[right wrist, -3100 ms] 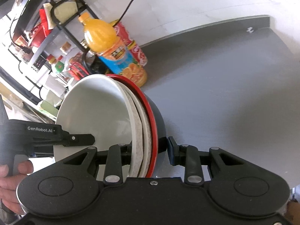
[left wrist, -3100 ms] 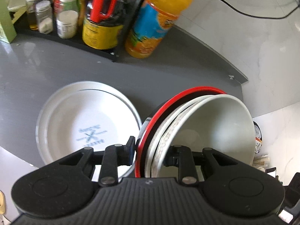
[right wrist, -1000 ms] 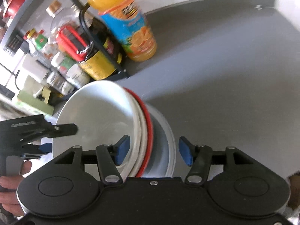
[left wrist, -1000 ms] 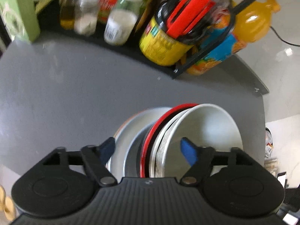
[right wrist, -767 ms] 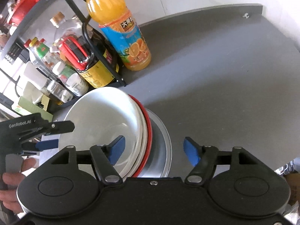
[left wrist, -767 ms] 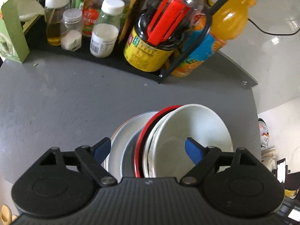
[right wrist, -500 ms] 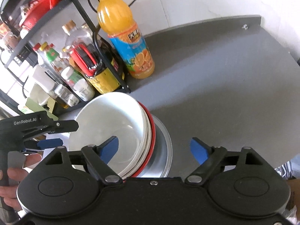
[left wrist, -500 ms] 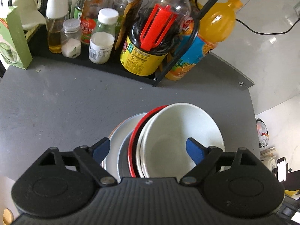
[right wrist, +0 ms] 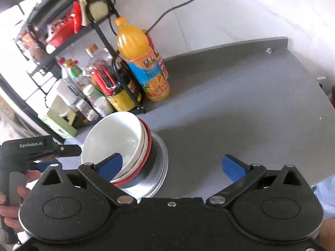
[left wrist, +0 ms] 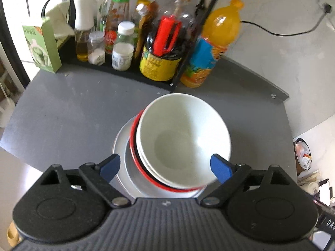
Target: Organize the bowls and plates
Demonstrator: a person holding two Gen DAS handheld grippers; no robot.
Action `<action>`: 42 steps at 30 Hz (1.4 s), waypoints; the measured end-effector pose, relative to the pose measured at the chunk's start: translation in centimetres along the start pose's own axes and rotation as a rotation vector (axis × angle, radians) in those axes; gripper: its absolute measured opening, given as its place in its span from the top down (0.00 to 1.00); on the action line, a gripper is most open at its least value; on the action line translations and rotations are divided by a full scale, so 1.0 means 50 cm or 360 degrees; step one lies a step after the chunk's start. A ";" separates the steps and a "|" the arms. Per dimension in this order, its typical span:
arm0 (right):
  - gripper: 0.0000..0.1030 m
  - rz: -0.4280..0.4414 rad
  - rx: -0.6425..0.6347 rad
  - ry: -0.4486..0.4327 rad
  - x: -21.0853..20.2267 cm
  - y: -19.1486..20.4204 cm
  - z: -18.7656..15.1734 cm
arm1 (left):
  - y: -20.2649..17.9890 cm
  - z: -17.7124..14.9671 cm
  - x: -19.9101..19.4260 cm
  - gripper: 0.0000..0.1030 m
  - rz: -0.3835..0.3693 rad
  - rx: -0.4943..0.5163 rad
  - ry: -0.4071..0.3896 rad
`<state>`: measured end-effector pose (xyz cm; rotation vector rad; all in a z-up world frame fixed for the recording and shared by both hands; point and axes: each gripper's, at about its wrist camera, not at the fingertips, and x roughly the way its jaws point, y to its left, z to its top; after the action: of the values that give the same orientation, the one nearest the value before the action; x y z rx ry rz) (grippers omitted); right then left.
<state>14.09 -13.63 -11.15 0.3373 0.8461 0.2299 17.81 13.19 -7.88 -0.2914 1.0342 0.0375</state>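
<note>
Bowls stacked on a plate, both grippers spread.
The bowls point(left wrist: 182, 142) sit nested on the plate point(left wrist: 121, 142) on the tabletop point(left wrist: 73, 108); left gripper point(left wrist: 165, 166) and right gripper point(right wrist: 171, 165) hold nothing.

Left tongs point(left wrist: 165, 166) spread wide, empty; right tongs point(right wrist: 174, 165) likewise; hand point(right wrist: 8, 207) grips left handle.
</note>
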 end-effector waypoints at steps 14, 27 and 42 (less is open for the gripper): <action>0.00 0.0114 -0.0112 -0.0104 -0.128 -0.065 -0.019 | -0.104 -0.110 -0.134 0.01 0.0046 0.0005 -0.0267; 0.00 0.0122 -0.0135 -0.0189 -0.203 -0.102 -0.041 | -0.158 -0.177 -0.206 0.01 0.0076 0.0066 -0.0355; 0.00 -0.0054 -0.0217 -0.0261 -0.263 -0.079 -0.076 | -0.171 -0.227 -0.260 0.01 0.0116 0.0277 -0.0467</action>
<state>3.01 -20.88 -5.89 0.2110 0.6699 0.2237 3.01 3.46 -0.35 -0.0854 0.7504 0.0539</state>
